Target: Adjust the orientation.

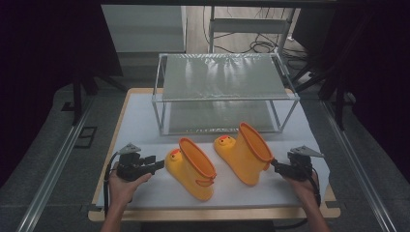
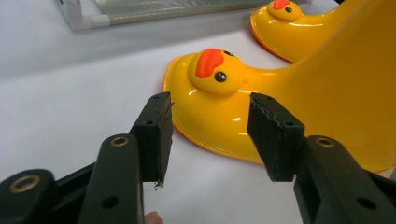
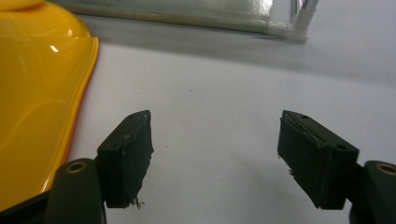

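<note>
Glossy yellow rubber is what you are about to grip: two duck-faced boots stand at the centre of the high view on the white table (image 1: 145, 121), the left boot (image 1: 191, 169) just beside your left gripper (image 1: 157, 166) and the right boot (image 1: 246, 154) just beside your right gripper (image 1: 276, 166). Above them in the frame stands the wire-framed rack (image 1: 225, 92), both its shelves bare.

Both tools hold nothing. In the left gripper view the jaws gape wide, aimed at the duck-headed toe (image 2: 212, 70) of the left boot, at the centre of the frame. In the right gripper view the jaws stand wider still, over bare table, with the right boot's shaft (image 3: 37, 102) at the left edge, outside the gap.

The toe is rounded and slick; close there and the pads will likely squeeze off it. Your right jaws would shut on air unless you swing toward the boot first. A push on a shaft could tip either boot.
</note>
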Demonstrator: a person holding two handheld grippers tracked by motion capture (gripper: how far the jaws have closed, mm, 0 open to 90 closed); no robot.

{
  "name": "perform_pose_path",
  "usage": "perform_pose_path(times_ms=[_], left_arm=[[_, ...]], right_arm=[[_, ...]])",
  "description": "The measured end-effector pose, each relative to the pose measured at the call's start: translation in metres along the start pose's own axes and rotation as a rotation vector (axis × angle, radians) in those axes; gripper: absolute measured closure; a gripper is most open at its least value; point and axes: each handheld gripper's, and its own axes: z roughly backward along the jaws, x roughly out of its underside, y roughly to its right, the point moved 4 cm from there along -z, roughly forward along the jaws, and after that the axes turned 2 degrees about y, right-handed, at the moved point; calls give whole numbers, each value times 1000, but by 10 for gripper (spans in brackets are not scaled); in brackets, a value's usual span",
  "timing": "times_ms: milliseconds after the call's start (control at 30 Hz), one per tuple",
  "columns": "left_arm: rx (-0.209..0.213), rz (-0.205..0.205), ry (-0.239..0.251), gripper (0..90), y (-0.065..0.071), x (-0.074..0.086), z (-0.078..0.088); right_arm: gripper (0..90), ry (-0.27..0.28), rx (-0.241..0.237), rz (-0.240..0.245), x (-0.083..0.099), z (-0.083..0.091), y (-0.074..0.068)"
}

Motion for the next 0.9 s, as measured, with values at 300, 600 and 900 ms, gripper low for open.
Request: perform_pose_path(times_ms=[300,600,900], left_arm=[[24,-12,41,712,12,2,11],[58,-56,26,898,41,10,12],[109,-167,-7,900,101,39,-7]], right_arm=[[331,7,-41,-8,5,1,-1],[344,37,-41,-47,4,4,5],[360,20,-24,-42,7,2,5]])
